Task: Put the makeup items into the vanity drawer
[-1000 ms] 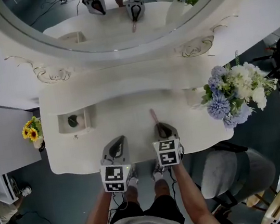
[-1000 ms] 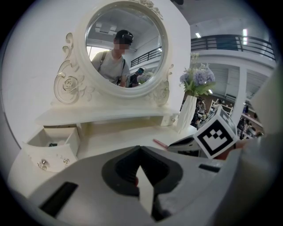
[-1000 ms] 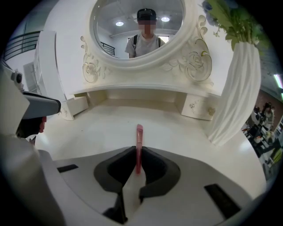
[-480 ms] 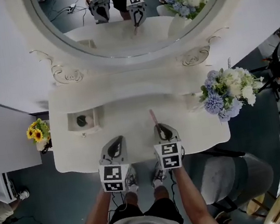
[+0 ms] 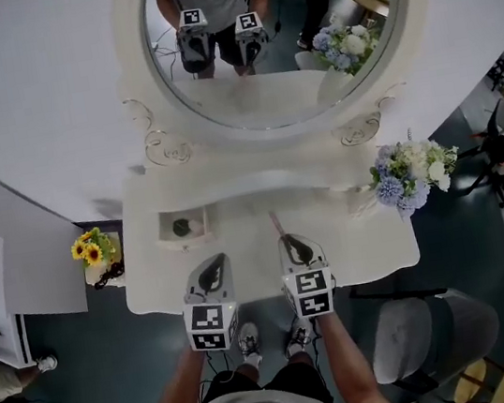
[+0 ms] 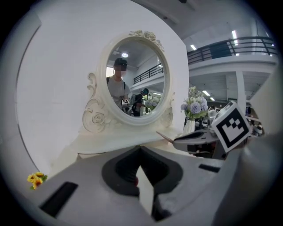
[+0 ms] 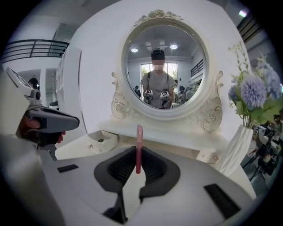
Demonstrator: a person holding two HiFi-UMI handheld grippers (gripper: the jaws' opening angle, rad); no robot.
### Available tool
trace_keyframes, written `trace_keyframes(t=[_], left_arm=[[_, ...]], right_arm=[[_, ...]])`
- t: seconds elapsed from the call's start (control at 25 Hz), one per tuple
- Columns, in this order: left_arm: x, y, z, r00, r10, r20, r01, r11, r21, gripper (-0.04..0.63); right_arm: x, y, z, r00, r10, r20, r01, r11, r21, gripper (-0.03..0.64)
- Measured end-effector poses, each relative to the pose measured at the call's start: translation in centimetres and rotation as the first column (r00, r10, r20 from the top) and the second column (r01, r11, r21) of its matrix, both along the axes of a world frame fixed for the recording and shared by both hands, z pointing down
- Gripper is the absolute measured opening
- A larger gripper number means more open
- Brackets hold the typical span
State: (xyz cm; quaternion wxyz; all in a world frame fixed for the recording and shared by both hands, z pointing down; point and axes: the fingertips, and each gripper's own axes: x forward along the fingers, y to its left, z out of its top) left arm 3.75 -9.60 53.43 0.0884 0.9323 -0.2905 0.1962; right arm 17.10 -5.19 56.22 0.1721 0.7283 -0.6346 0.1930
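Pinching a thin pink makeup stick [image 7: 139, 137], your right tool [image 7: 138, 153] has its jaws narrow and tight on it. The stick pokes out past the tips. Your left tool [image 6: 140, 151] has its jaws together, and nothing shows between them. Both tools are side by side at the front of the white counter [image 5: 352, 237]. The little drawer [image 5: 187, 243] sits open on the counter's left side, ahead of your left tool, with a dark round thing [image 5: 181, 226] inside. A big round mirror [image 5: 274, 40] stands behind. Blue and white flowers [image 5: 409, 176] stand at the right.
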Motion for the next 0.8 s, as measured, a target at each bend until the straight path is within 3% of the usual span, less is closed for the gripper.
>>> trace_keyframes(t=[0.36, 0.8], left_arm=[[-5.7, -2.6, -2.4, 0.998, -0.062, -0.033, 0.064, 0.997, 0.047, 0.000], [-11.3, -6.2, -3.1, 0.979, -0.199, -0.043, 0.201, 0.978, 0.059, 0.000]], right_arm=[[-6.2, -3.0, -2.7, 0.992, -0.111, -0.052, 0.114, 0.992, 0.061, 0.051], [-11.6, -8.3, -3.3, 0.950, -0.293, -0.108, 0.300, 0.952, 0.061, 0.051]])
